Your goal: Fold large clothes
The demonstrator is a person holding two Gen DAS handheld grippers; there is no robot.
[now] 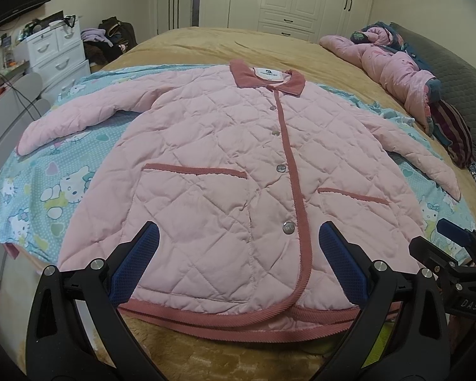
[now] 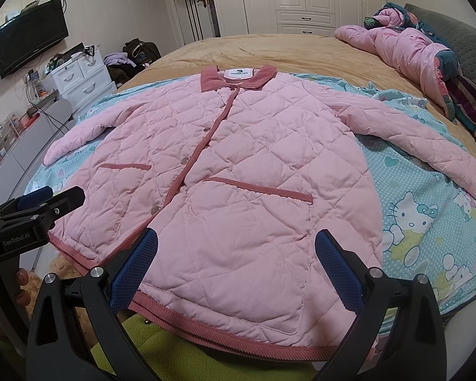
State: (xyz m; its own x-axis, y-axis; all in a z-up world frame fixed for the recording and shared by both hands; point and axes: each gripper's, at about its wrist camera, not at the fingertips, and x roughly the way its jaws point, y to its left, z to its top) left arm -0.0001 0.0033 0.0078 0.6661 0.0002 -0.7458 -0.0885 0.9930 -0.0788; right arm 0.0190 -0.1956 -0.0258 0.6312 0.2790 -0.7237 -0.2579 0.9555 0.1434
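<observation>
Pink quilted jacket (image 1: 225,165) with darker corduroy trim lies buttoned and flat, sleeves spread, on a blue cartoon-print sheet (image 1: 47,190) over the tan bed (image 1: 206,44). Left gripper (image 1: 238,254) and right gripper (image 2: 236,254) hover wide apart, empty, above its near hem.

Left gripper (image 1: 238,247): black angular plastic arms, blue textured pads (image 1: 149,238), silver round screws at the pivots. Right gripper (image 2: 236,247) built the same; "DAS" is printed on its body, "GenRobot.AI" on the left one.
</observation>
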